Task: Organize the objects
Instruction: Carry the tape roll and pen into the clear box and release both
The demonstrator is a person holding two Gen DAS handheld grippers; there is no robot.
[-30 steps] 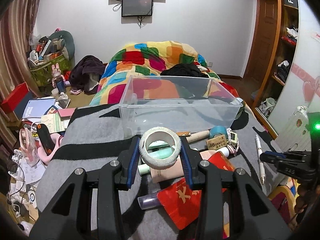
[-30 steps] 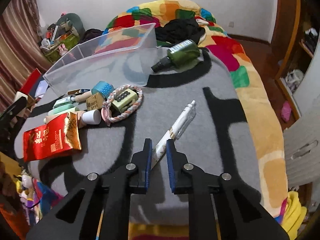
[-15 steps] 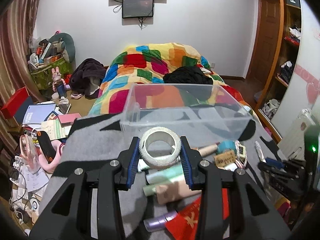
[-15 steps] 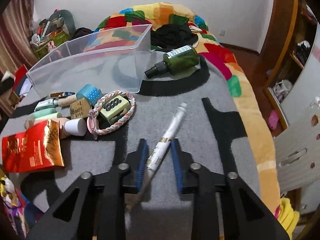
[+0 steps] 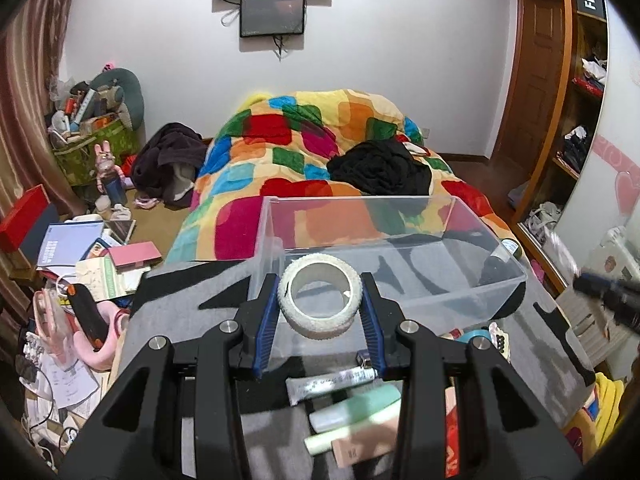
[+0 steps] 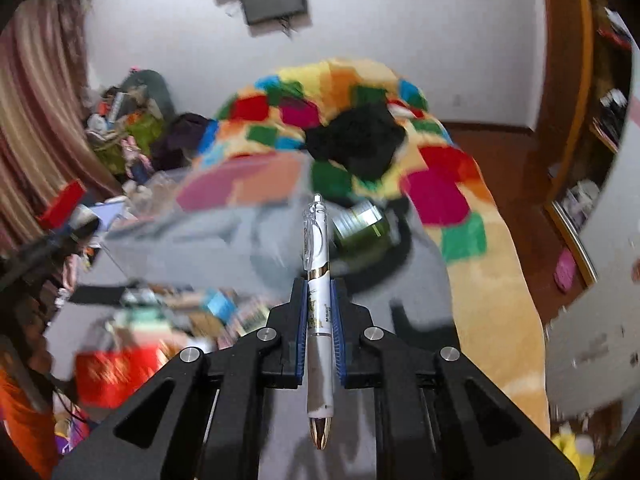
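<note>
Left tongs [image 5: 320,312] are clamped on a white textured roll of tape [image 5: 320,307], its blue pads [image 5: 267,322] pressed to the roll's two sides. The roll is held with its open core facing up and slightly towards the camera, so its axis runs nearly upright, and it is carried just above the near wall of a clear rectangular plastic bin [image 5: 472,280]. Below and nearer, a white squeeze tube [image 5: 332,383] and a pale green tube [image 5: 354,412] are seen lying on the grey and black blanket [image 5: 188,292], both with their long axes running left to right.

Right tongs [image 6: 319,312] are drawn narrow onto a white ballpoint pen with a gold tip [image 6: 319,320]. The pen's long axis is lined up with the fingers: the gold tip points back towards the camera, the clear clip end points away. The pen is held off the blanket, and the background is blurred. Beyond it a dark green bottle [image 6: 362,230] is seen lying on the blanket, with a colourful patchwork quilt [image 6: 436,192] farther off.
</note>
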